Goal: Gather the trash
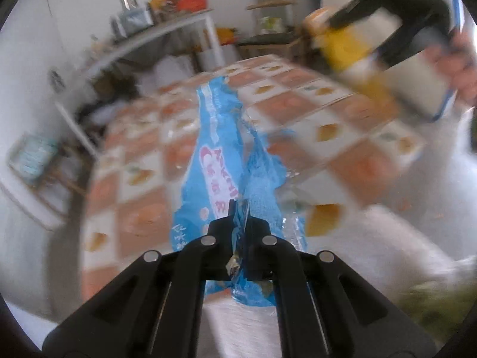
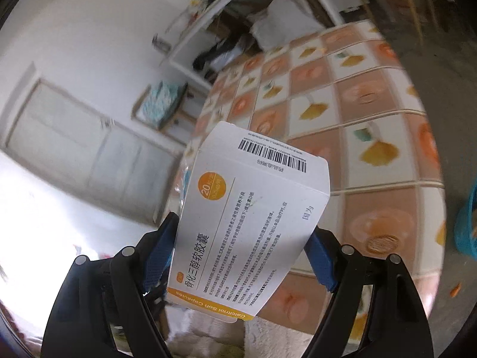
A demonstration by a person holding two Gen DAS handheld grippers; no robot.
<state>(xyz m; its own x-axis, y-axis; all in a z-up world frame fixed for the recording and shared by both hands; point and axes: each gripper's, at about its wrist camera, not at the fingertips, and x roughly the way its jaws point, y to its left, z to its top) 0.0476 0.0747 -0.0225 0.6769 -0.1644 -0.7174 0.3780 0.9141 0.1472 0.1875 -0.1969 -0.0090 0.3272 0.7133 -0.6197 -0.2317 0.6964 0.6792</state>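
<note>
Left gripper (image 1: 238, 208), jaws closed on a crumpled blue plastic wrapper (image 1: 217, 155) with pink lettering, above the checkered tablecloth (image 1: 298, 89). Right gripper (image 2: 241, 238), jaws wide, clamps a white-and-orange medicine box (image 2: 247, 223) marked "20", barcode uppermost, over the table edge.

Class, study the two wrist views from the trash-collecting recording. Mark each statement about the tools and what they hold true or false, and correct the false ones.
1. The left tool is shut on a blue wrapper. True.
2. The right tool is empty. False: it grips a white medicine box.
3. The box carries a barcode. True.
4. The tablecloth is plain green. False: it is checked orange and white.
</note>
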